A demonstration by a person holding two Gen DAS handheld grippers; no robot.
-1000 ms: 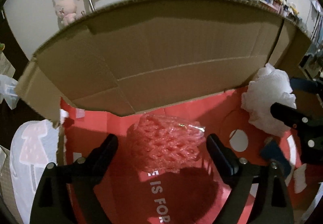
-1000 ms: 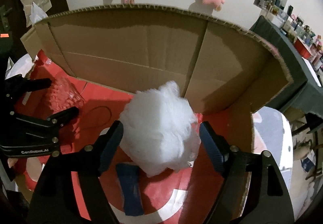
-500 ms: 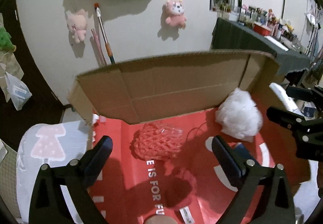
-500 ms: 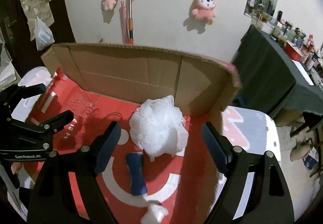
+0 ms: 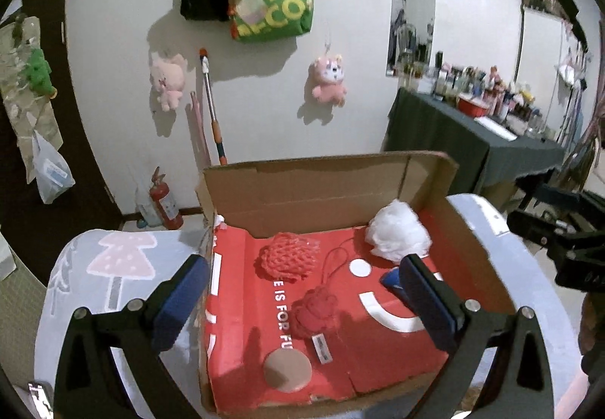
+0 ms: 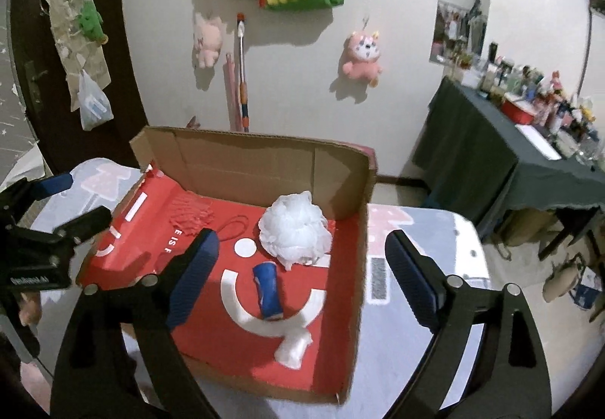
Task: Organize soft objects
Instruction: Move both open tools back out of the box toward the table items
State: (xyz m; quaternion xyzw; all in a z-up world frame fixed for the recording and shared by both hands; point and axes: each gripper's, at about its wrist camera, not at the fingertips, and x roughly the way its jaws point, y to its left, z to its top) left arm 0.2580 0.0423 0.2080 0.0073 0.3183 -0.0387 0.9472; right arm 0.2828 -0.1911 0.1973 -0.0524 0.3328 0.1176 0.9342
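An open cardboard box with a red printed floor is seen at frame centre on the cloth-covered table. A red mesh puff and a white mesh puff are lying inside near the back wall, well apart. The left gripper and right gripper are held above the box, fingers spread wide, having just been opening, with nothing between them

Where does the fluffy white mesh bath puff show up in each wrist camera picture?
Left wrist view: the fluffy white mesh bath puff lies right of centre, in the far right corner of the red-lined cardboard box.
Right wrist view: the puff lies at the centre, against the box's back wall.
Shared landmark: the pink plush toy hanging on the wall.
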